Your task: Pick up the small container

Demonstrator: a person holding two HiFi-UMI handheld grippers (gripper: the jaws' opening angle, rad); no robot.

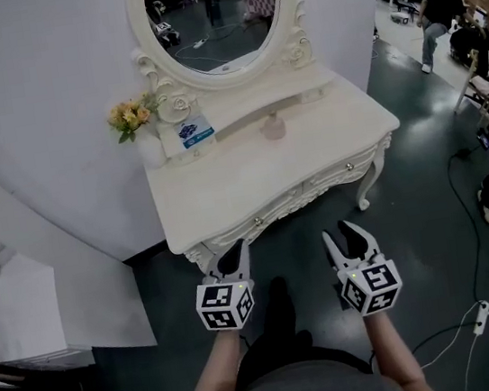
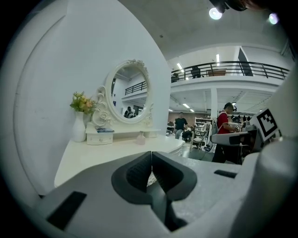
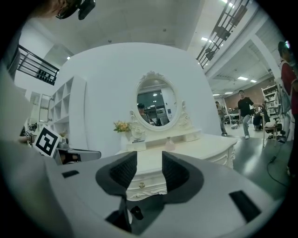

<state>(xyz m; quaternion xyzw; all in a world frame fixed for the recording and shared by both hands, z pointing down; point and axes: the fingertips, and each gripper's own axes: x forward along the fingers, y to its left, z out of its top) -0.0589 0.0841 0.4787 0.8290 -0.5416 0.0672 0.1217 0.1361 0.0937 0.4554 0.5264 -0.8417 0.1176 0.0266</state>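
A small pale pink container (image 1: 273, 126) stands at the back of the white dressing table (image 1: 251, 180), just in front of the raised shelf under the oval mirror (image 1: 215, 12). It shows small and far off in the left gripper view (image 2: 140, 138) and in the right gripper view (image 3: 170, 145). Both grippers hang in front of the table's front edge, short of the tabletop. My left gripper (image 1: 234, 257) (image 2: 151, 160) has its jaws together with nothing in them. My right gripper (image 1: 346, 237) (image 3: 149, 162) has a clear gap between its pads and holds nothing.
A white vase of yellow flowers (image 1: 131, 116) and a small drawer box with a blue-printed card (image 1: 196, 132) sit at the table's back left. A curved white wall stands behind. People (image 1: 436, 11) and a floor cable (image 1: 460, 203) are at the right.
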